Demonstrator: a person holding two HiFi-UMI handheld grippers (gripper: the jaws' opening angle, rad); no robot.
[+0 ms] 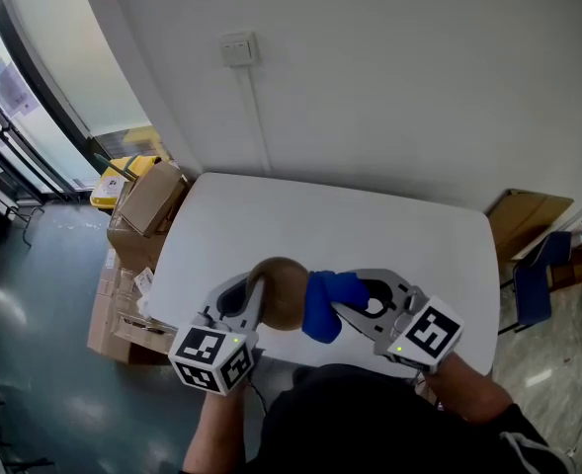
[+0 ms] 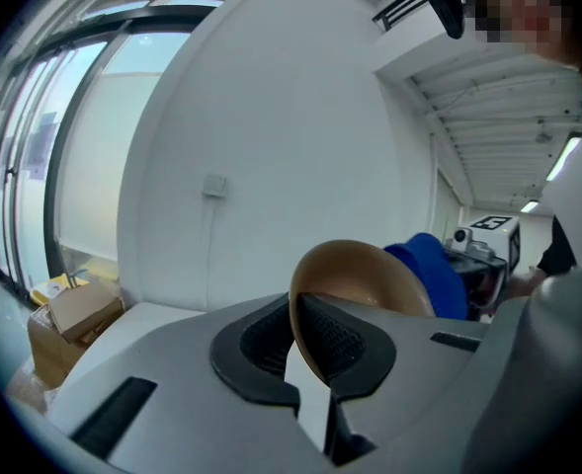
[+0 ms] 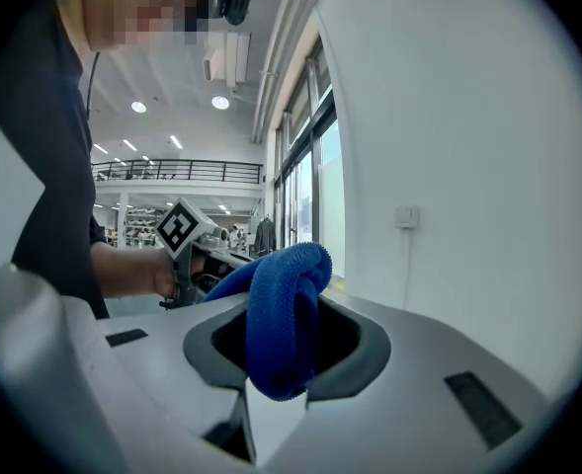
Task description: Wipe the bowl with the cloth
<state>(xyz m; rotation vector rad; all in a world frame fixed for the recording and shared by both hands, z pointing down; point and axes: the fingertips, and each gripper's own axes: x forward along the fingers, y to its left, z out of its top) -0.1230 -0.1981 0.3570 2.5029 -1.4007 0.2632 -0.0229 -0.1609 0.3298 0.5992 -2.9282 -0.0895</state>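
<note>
**Bowl and cloth held in two hand-held tongs above the worktop**

Head view: a person stands at the near edge of a white worktop [image 1: 320, 220], with one pair of tongs in each hand. The left tongs [image 1: 259, 294], at lower centre-left of the frame, are closed on the rim of a brown bowl [image 1: 283, 286]. The bowl is held tipped on its edge over the near part of the worktop. The right tongs [image 1: 338, 309], at lower centre-right, are closed on a bunched blue cloth [image 1: 325, 302]. The cloth lies directly against the right side of the bowl. Whether it presses into the hollow cannot be told from this view. The two tongs point toward each other, and a cube with square markers sits at the rear of each.

Left gripper view: the bowl [image 2: 365, 279] stands between the jaws at centre frame. The dark ribbed pads are clamped on its thin rim, almost together. The cloth [image 2: 437, 273] shows just behind the bowl's right edge.

Right gripper view: a thick fold of the cloth [image 3: 281, 319] fills the gap between the jaws, which are pressed on it from both sides. The person's left hand [image 3: 132, 270] appears at centre-left, behind the cloth.

Surroundings: a white wall [image 1: 389, 87] rises behind the worktop and carries a wall switch [image 1: 237, 49] at upper centre-left of the head view. Cardboard boxes [image 1: 150, 200] are stacked on the floor at the worktop's left end.
</note>
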